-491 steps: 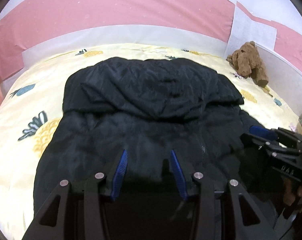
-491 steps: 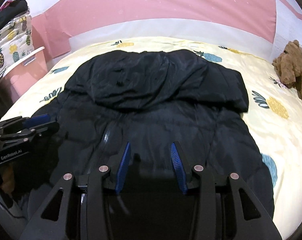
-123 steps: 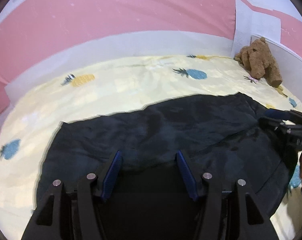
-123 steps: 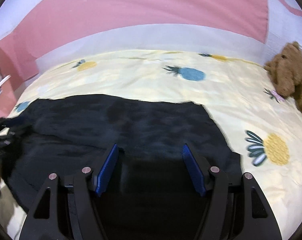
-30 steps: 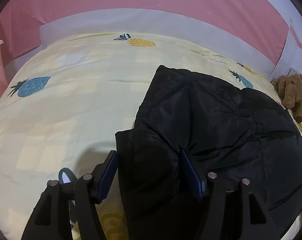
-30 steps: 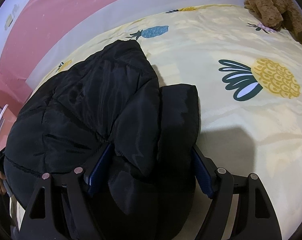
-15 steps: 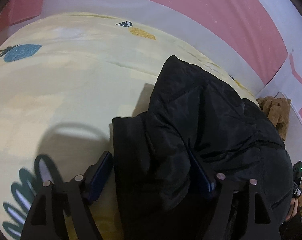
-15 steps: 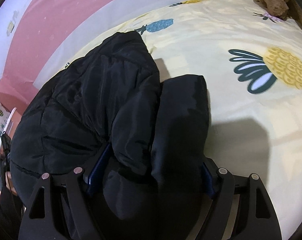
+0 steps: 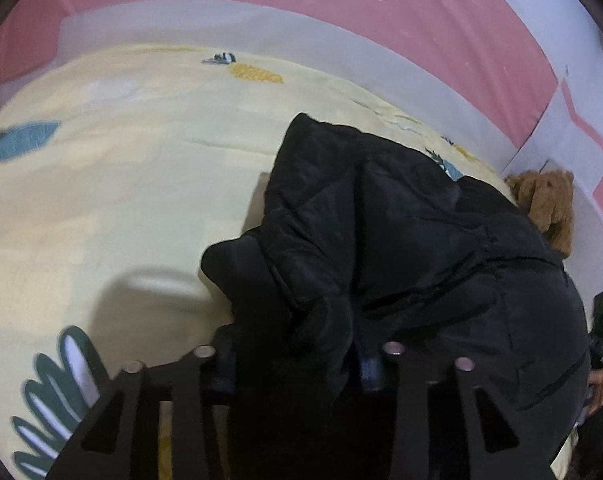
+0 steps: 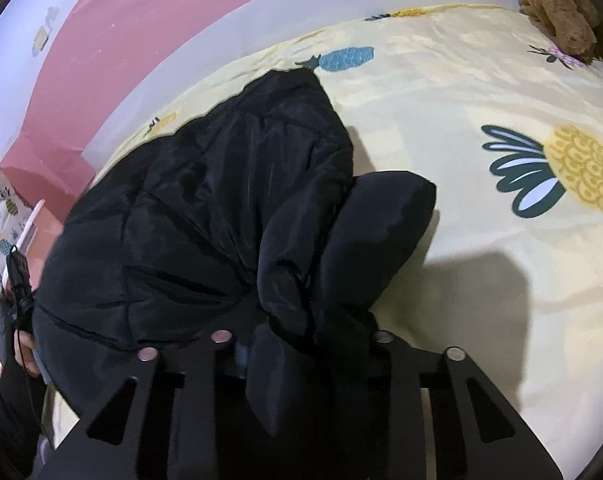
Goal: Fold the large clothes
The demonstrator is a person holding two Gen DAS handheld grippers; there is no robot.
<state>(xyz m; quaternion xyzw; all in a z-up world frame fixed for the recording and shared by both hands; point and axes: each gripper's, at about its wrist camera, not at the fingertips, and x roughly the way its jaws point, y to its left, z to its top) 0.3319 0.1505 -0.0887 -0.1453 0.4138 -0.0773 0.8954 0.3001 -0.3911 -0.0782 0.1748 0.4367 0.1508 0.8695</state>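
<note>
Currently, these are my readings of the scene.

Garment: the black quilted puffer jacket (image 9: 401, 248) lies bunched in a thick, partly folded bundle on the pale yellow bedsheet printed with pineapples (image 9: 113, 184), across the near side of the bed.

Left gripper: my left gripper (image 9: 297, 360) sits at the left end of the bundle. Its jaws are closing, with a thick wad of jacket fabric between them; the blue pads are nearly buried in cloth, so I read it as clamping the jacket.

Right gripper: my right gripper (image 10: 305, 348) sits at the right end of the bundle (image 10: 229, 208). Its jaws are closing too, with a gathered roll of black fabric between them, and the pads press into it.

Step in hand: taking hold of both ends of the bundle. I judge the fold to be well advanced, with the jacket already compact.

Next move: probably lift both ends together and level, then carry or turn the bundle over for the final fold. It calls for equal height on both sides, since the slippery padding may slide out.

Surroundings: a brown plush teddy bear (image 9: 549, 204) sits at the far right, behind the jacket, clear of the work.
</note>
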